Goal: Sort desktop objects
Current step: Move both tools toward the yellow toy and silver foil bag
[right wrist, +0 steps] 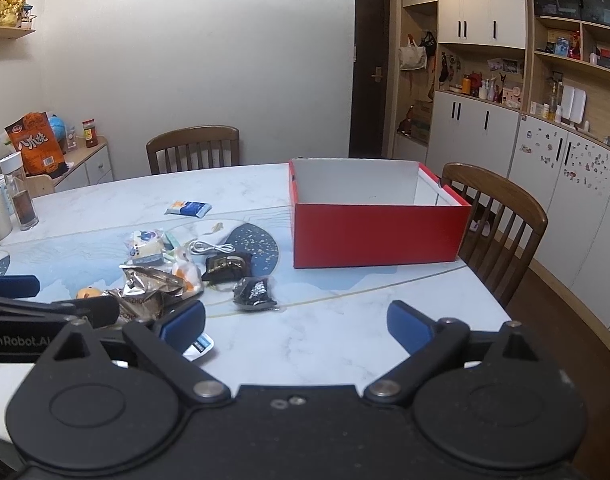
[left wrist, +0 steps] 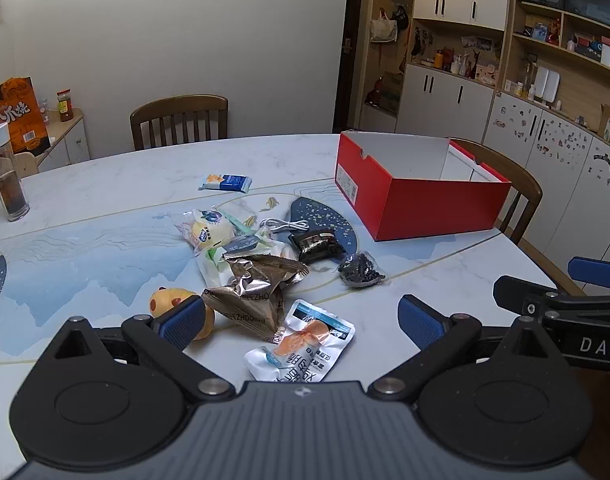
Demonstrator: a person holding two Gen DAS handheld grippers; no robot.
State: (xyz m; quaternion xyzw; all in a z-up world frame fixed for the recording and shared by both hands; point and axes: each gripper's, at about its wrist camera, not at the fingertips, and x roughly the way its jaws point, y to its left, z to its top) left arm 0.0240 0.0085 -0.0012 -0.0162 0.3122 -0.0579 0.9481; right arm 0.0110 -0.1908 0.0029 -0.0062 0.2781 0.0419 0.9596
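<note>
Crinkled foil pouch (left wrist: 257, 292) beside (boxy) red carton (left wrist: 417, 196).

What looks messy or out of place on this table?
Snack packets lie heaped and crumpled mid-table, with a white cable loose among them. The red box holds nothing visible. Nothing looks spilled or broken.

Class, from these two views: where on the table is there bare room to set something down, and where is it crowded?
Bare: the table between the black pouch and the near edge, in front of the red box; also the far stretch between the blue-and-white packet and the chair. Crowded: the snack pile around the silver bags and white cable.
</note>
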